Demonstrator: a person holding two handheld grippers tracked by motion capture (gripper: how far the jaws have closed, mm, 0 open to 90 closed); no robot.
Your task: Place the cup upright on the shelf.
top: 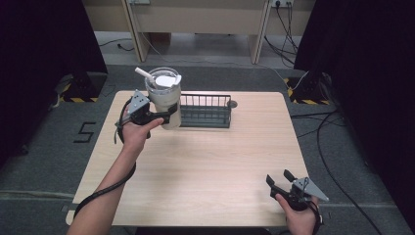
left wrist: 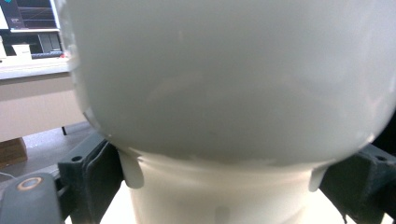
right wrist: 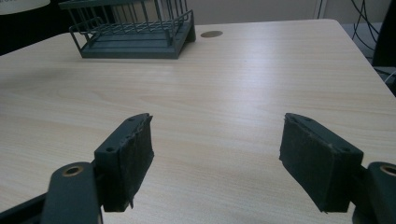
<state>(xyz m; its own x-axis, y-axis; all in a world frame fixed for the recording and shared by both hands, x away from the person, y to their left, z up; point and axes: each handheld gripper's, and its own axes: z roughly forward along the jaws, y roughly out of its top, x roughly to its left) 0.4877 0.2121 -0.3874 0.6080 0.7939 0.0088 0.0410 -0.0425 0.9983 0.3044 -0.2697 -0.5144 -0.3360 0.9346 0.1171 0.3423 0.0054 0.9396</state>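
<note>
- The table (top: pixel 205 166) is the biggest thing I see: pale wood grain, a small round metal disc (right wrist: pixel 211 34) set into its far part.
- The dark wire rack (top: pixel 205 111) sits at the far edge, just beside the cup I am holding; my right gripper view cuts off its top.
- The tumbler (top: pixel 164 98) is cream-white and wide-bodied, with a narrower base, a clear lid and a white straw (top: pixel 143 73) leaning left. I hold it raised over the far left part of the table, at the rack's left end.
- My left gripper (top: pixel 164 113) is clamped on the tumbler's narrow lower part; in its own view the cup (left wrist: pixel 224 93) blocks nearly everything and shows no label.
- My right gripper (top: pixel 282 177) sits spread wide and holding nothing at the near right corner.
- A "5" (top: pixel 85 132) is marked on the floor at left.
</note>
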